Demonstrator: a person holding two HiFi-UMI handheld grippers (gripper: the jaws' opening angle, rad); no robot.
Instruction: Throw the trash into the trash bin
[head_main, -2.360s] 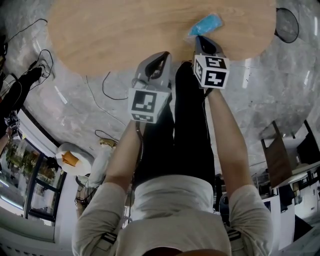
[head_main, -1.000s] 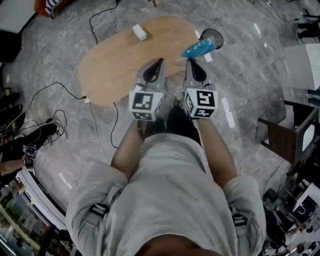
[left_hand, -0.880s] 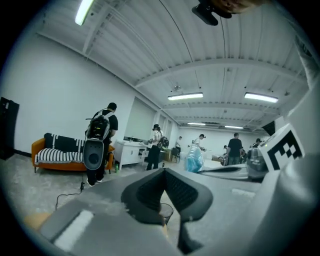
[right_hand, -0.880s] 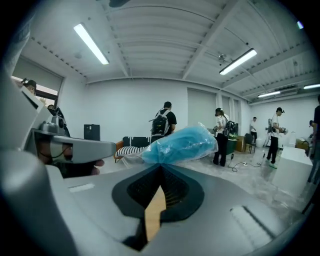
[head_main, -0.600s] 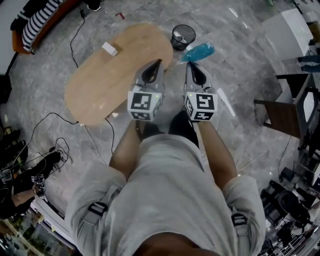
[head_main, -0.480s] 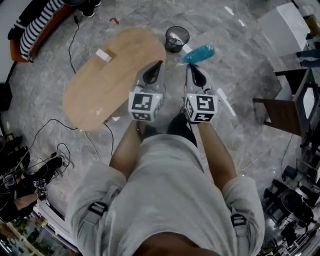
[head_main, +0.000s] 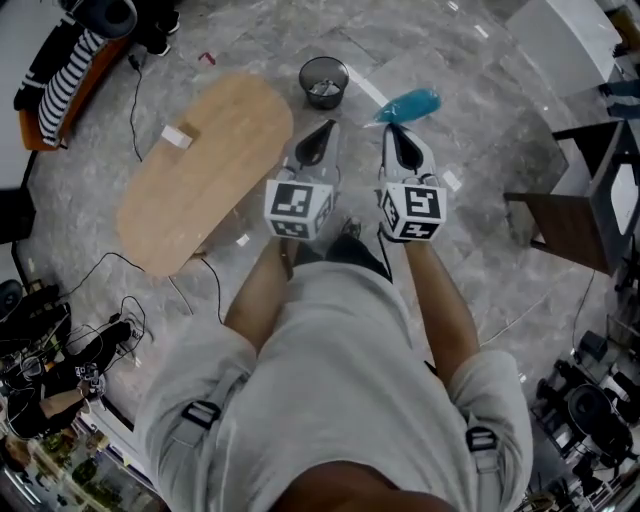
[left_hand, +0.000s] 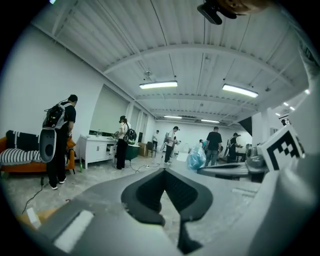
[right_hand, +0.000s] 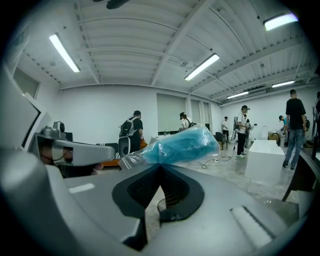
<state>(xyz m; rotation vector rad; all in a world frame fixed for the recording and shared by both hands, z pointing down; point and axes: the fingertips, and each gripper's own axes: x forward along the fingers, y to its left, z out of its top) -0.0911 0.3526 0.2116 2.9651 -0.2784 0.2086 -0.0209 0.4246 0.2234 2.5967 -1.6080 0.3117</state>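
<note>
A crumpled blue plastic bag sticks out past the tip of my right gripper, which is shut on its edge and held above the floor. In the right gripper view the bag bulges just over the closed tip of my right gripper. My left gripper rides beside it, shut with nothing in it; its jaws meet at the tip of my left gripper. The black mesh trash bin stands on the grey floor ahead, just left of both grippers, with some paper inside.
The oval wooden table lies to the left with a small white block on it. Cables trail over the floor. A dark chair and a white cabinet stand to the right. Several people stand around the room.
The person has turned away from the table, which slid left in the head view. The trash bin came into view and now sits ahead-left. Both grippers kept side by side, the bag still held.
</note>
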